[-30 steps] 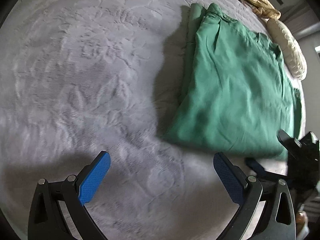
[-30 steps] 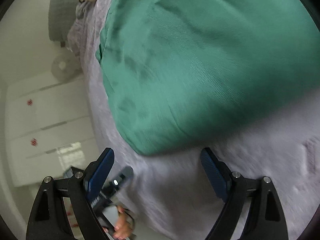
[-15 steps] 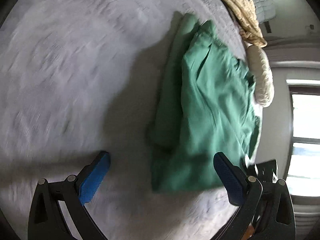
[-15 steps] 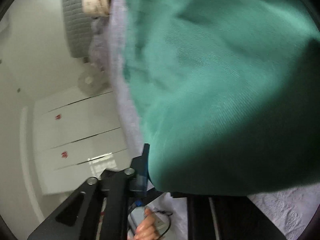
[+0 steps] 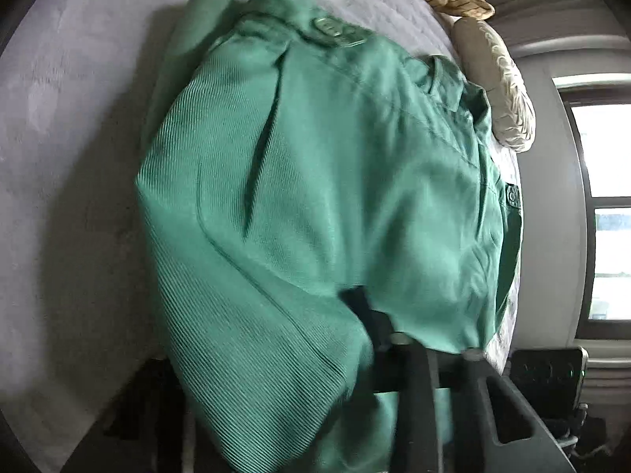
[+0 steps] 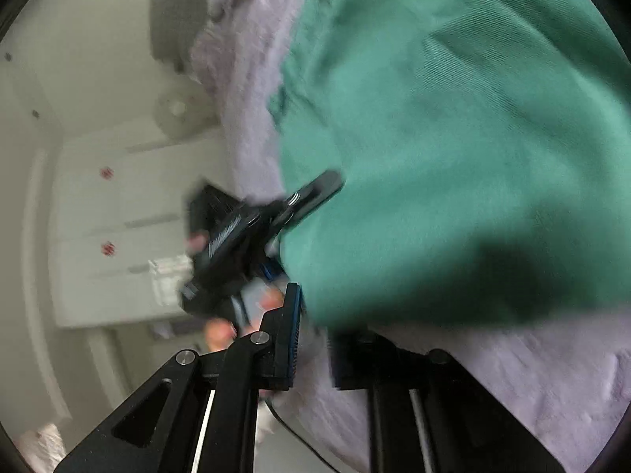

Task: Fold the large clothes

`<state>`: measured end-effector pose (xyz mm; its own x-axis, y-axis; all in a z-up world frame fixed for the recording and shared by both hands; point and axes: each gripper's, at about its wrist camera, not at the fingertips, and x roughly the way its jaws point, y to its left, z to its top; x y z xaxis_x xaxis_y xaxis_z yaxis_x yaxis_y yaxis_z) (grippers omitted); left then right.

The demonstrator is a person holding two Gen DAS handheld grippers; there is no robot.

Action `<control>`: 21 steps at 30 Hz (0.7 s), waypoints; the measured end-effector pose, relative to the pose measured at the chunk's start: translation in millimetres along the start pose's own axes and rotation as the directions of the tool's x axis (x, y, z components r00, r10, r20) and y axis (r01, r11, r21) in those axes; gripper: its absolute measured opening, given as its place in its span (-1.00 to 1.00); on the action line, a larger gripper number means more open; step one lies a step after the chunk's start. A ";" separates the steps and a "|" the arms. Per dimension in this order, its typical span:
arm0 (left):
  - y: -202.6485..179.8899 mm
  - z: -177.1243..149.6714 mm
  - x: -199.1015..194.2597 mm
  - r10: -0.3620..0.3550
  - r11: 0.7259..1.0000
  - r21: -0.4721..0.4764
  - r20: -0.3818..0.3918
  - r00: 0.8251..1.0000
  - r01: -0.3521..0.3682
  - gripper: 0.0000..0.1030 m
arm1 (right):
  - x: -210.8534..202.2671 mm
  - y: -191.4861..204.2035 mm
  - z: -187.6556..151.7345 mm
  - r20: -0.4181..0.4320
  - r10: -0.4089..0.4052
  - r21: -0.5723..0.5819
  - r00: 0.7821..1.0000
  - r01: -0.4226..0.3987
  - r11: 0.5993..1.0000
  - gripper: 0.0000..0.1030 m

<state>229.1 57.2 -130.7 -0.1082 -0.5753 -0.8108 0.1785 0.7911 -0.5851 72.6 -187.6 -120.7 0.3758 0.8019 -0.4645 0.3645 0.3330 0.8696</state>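
A bedroom: quilted bed (image 5: pixel 79 126), pillow (image 5: pixel 501 90), white wardrobe (image 6: pixel 130 236), window (image 5: pixel 607 213).

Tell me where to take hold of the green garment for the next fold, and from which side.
Grip the green garment along its near edge, one corner per gripper, coming in from the bed's near side. That is likely best: the garment lies as a folded stack with its near edge hanging towards the cameras. The left gripper and right gripper are already clamped on that edge, the left's jaws having just closed.
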 end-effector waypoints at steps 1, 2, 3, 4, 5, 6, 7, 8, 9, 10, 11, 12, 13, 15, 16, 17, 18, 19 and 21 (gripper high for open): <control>-3.5 0.4 -3.6 -0.002 1.000 0.003 0.014 1.000 0.002 -0.52 | -4.1 1.8 -3.2 -0.025 -0.010 -0.024 1.000 0.010 1.000 -0.67; -7.7 -0.9 -10.1 0.006 1.000 0.014 0.035 0.999 -0.006 -0.56 | -15.6 8.6 -8.2 -0.034 -0.040 -0.082 0.999 0.037 0.996 -0.67; -11.6 -2.7 -15.1 0.009 1.000 0.026 0.050 0.999 -0.010 -0.60 | -23.9 13.0 -9.6 -0.019 -0.072 -0.119 0.997 0.069 0.990 -0.67; -18.5 -3.9 -19.6 0.012 0.999 0.041 0.068 0.998 -0.015 -0.62 | -38.9 18.7 -9.3 0.029 -0.130 -0.169 0.991 0.133 0.977 -0.67; -25.6 -4.8 -24.0 0.016 0.998 0.056 0.084 0.996 -0.021 -0.63 | -50.4 21.4 -5.4 0.080 -0.169 -0.192 0.982 0.182 0.964 -0.67; -35.0 -5.9 -29.2 0.025 0.997 0.074 0.103 0.994 -0.033 -0.63 | -67.7 20.5 1.9 0.163 -0.221 -0.194 0.962 0.251 0.949 -0.67; -40.1 -6.6 -34.1 0.030 0.995 0.087 0.116 0.993 -0.040 -0.66 | -77.3 15.5 8.5 0.205 -0.256 -0.178 0.945 0.293 0.939 -0.67; -51.3 -4.1 -37.8 0.035 0.994 0.102 0.129 0.991 -0.048 -0.66 | -81.1 11.1 16.2 0.231 -0.286 -0.160 0.930 0.326 0.932 -0.72; -60.5 -6.2 -43.1 0.038 0.991 0.119 0.143 0.989 -0.055 -0.66 | -83.8 1.3 26.2 0.256 -0.322 -0.137 0.912 0.364 0.921 -0.75; -68.7 -5.9 -48.3 0.038 0.989 0.133 0.155 0.987 -0.059 -0.66 | -81.0 -6.7 34.4 0.263 -0.350 -0.125 0.899 0.391 0.912 -0.77; -80.5 -8.5 -56.1 0.035 0.986 0.157 0.167 0.985 -0.062 -0.66 | -76.0 -18.4 40.4 0.249 -0.380 -0.118 0.891 0.417 0.901 -0.85; -92.8 -10.2 -59.7 0.033 0.982 0.177 0.175 0.984 -0.064 -0.67 | -64.9 -30.8 45.9 0.216 -0.410 -0.111 0.886 0.440 0.891 -0.88; -103.3 -12.5 -62.9 0.032 0.978 0.196 0.180 0.983 -0.067 -0.67 | -53.4 -42.3 50.1 0.183 -0.424 -0.109 0.887 0.447 0.888 -0.90; -133.7 -18.7 -69.2 0.046 0.960 0.263 0.196 0.979 -0.098 -0.67 | -45.0 -49.2 53.0 0.183 -0.432 -0.125 0.883 0.456 0.881 -0.94; -148.8 -21.7 -71.1 0.055 0.948 0.298 0.207 0.977 -0.116 -0.67 | -45.5 -49.1 53.4 0.185 -0.426 -0.131 0.886 0.452 0.882 -0.95; -170.5 -23.9 -69.8 0.064 0.931 0.338 0.218 0.974 -0.137 -0.67 | -47.9 -48.1 53.2 0.182 -0.414 -0.136 0.892 0.440 0.888 -0.95; -193.6 -26.2 -67.1 0.071 0.912 0.379 0.227 0.971 -0.155 -0.67 | -51.8 -48.4 52.8 0.174 -0.388 -0.140 0.905 0.413 0.900 -0.95; -208.2 -28.1 -64.9 0.076 0.899 0.404 0.229 0.970 -0.166 -0.67 | -57.4 -50.0 52.0 0.164 -0.353 -0.139 0.921 0.376 0.916 -0.95; -246.7 -32.3 -54.6 0.084 0.866 0.465 0.229 0.970 -0.184 -0.67 | -78.6 -54.1 48.5 0.162 -0.274 -0.134 0.948 0.296 0.946 -0.94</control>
<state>159.4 -99.8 57.4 0.1335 -0.5393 -0.8314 0.6290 0.6944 -0.3495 64.7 -292.7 -139.3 0.3945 0.5884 -0.7058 0.3417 0.6191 0.7071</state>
